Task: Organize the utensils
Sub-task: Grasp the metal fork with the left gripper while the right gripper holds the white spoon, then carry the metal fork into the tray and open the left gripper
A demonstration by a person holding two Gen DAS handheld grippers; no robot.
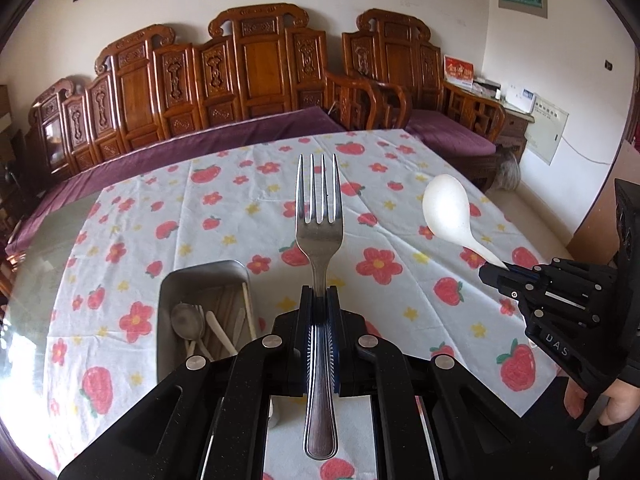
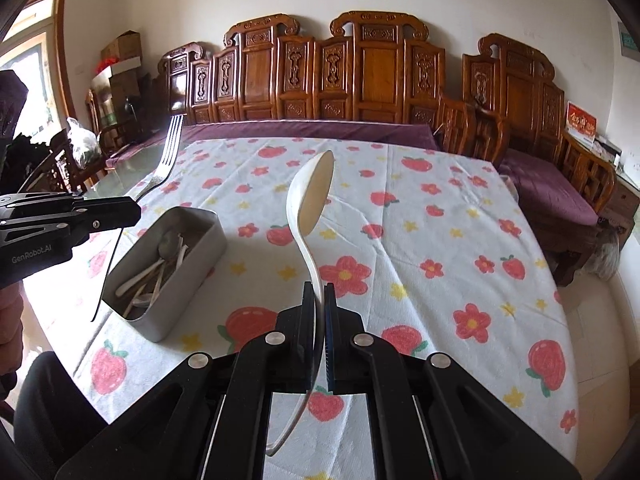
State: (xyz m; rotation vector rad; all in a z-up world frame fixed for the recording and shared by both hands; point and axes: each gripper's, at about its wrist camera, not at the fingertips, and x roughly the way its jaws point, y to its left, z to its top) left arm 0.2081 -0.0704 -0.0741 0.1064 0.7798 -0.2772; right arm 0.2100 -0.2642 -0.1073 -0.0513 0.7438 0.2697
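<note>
My left gripper (image 1: pixel 320 294) is shut on a steel fork (image 1: pixel 319 216), tines pointing up and away, held above the table. It also shows in the right wrist view (image 2: pixel 134 206) with the fork (image 2: pixel 168 156). My right gripper (image 2: pixel 319 288) is shut on the handle of a white plastic spoon (image 2: pixel 310 196), bowl raised; it shows in the left wrist view (image 1: pixel 490 272) with the spoon (image 1: pixel 446 208). A grey metal box (image 1: pixel 164 320) on the table, also in the right wrist view (image 2: pixel 204 248), holds several spoons and other utensils.
The table wears a white cloth with red flowers and strawberries (image 2: pixel 420 240). A carved wooden bench with purple cushions (image 1: pixel 248 76) stands behind it. A wooden armchair (image 2: pixel 552 184) stands at the right.
</note>
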